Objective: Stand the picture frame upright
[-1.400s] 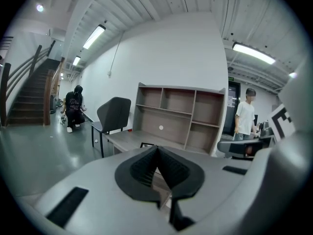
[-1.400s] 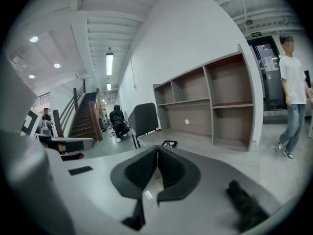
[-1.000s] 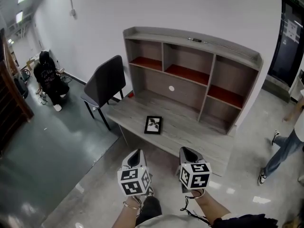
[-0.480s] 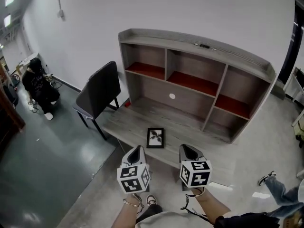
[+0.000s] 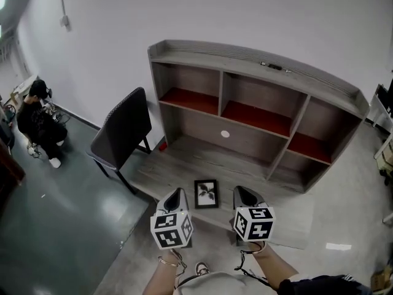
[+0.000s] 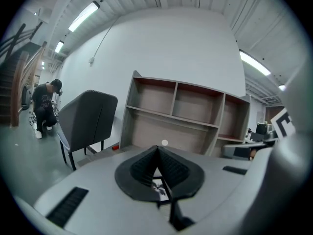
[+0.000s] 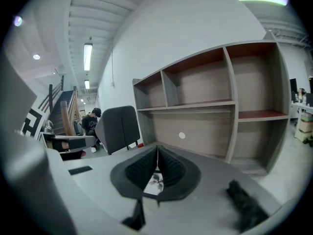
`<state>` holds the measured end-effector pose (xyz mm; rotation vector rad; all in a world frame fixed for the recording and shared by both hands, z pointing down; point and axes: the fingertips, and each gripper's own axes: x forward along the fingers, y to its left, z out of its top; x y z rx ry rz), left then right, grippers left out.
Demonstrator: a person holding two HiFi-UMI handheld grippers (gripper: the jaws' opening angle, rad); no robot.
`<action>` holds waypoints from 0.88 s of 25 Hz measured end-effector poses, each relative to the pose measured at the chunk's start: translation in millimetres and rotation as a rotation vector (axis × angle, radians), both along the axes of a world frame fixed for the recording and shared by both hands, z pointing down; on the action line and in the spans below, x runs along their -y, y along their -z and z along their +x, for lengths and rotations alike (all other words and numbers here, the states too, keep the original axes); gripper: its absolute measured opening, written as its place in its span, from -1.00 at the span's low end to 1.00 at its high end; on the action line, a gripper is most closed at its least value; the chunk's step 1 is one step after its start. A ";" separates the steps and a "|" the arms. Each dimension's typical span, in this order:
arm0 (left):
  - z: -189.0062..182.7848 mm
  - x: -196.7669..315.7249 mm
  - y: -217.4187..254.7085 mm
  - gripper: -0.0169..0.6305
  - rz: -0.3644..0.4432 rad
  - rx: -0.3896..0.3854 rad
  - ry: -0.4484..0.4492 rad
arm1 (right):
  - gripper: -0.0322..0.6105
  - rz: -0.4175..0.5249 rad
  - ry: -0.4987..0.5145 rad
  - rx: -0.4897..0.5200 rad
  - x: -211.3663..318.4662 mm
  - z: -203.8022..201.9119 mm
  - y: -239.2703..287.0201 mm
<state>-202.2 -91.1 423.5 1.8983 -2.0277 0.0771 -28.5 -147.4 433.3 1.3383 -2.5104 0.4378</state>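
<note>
A small black picture frame [image 5: 206,193] with a leaf print lies flat near the front edge of the grey desk [image 5: 178,161]. In the head view it sits between my two grippers, both held short of the desk's front edge. My left gripper [image 5: 177,193] is just left of the frame and my right gripper [image 5: 241,191] just right of it. Both are shut with nothing held. In the left gripper view the picture frame [image 6: 157,186] shows through the gap under the closed tips of the left gripper [image 6: 157,147]. The right gripper [image 7: 157,146] view shows the picture frame [image 7: 155,180] the same way.
A grey shelf unit [image 5: 258,100] with red-lined compartments stands on the back of the desk against the white wall. A dark chair [image 5: 123,131] stands at the desk's left end. A person in black [image 5: 37,118] sits on the floor far left.
The view has closed in on the desk. The picture frame now appears between the two grippers instead of ahead of them. Both grippers stay shut.
</note>
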 end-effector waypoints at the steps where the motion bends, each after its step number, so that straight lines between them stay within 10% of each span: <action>1: -4.7 6.6 0.3 -0.94 -0.002 0.004 -0.006 | -0.80 -0.004 -0.011 -0.003 4.9 -1.6 -1.4; 22: -30.0 54.8 -79.0 -0.94 -0.195 -0.034 0.032 | -0.80 -0.162 -0.021 -0.049 63.6 -13.0 -75.4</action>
